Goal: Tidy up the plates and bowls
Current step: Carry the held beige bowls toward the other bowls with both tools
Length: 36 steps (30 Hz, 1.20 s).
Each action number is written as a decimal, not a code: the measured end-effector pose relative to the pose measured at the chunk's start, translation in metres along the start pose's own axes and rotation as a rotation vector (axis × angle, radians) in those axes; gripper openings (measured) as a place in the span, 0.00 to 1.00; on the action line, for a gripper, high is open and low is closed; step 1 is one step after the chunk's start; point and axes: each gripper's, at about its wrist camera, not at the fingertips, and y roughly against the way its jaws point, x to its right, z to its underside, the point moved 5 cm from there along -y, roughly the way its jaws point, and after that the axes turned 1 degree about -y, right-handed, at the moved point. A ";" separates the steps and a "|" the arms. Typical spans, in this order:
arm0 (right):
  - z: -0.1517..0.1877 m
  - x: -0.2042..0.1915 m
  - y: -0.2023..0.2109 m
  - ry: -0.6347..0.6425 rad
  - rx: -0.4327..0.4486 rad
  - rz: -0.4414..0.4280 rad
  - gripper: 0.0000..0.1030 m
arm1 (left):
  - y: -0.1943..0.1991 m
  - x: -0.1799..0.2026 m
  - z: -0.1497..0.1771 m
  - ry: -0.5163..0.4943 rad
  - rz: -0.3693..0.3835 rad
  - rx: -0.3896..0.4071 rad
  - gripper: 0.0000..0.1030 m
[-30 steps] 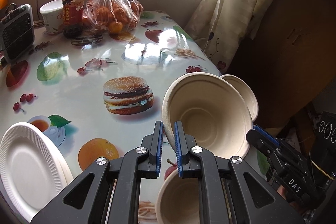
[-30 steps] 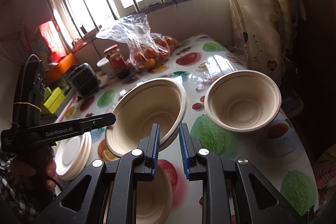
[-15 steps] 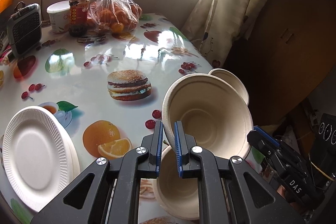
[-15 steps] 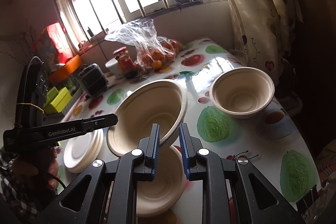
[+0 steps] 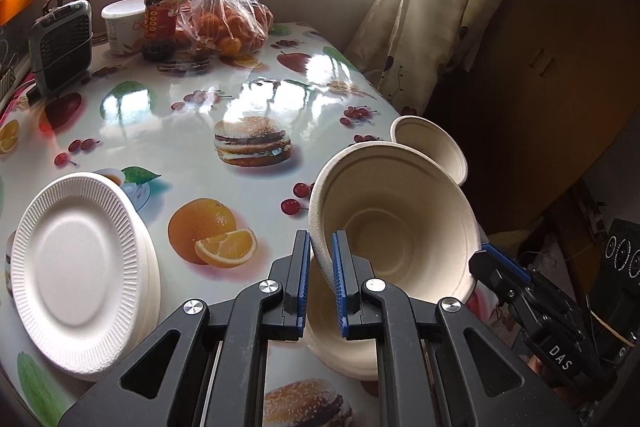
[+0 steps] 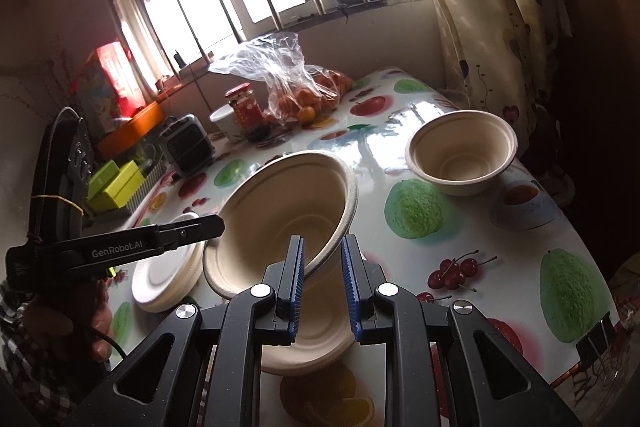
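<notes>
Now, label by label:
Left gripper [image 5: 321, 281]: I have it pinched on the rim of the tilted bowl [image 5: 394, 223].
Right gripper [image 6: 322, 281]: astride the opposite rim; whether it grips I cannot tell.
Bowl's place: tilted just above a second bowl [image 5: 340, 339] on the table [image 5: 168, 115], plates [image 5: 80, 267] nearby.
Handling: I judge it light, thin, easily crushed; hold the rim gently.

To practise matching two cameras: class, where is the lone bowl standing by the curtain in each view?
Left wrist: lone bowl right of centre, at the table edge behind the tilted bowl.
Right wrist: lone bowl upper right, upright.
Shared landmark: the bag of oranges.
</notes>
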 end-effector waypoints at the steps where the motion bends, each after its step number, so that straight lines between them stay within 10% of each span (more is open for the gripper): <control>1: 0.002 -0.001 0.001 0.000 0.002 0.000 0.18 | 0.001 0.000 0.002 0.000 0.000 -0.001 0.11; 36: 0.042 0.007 -0.008 -0.047 -0.064 0.008 0.18 | -0.017 -0.005 0.042 0.018 -0.030 -0.087 0.11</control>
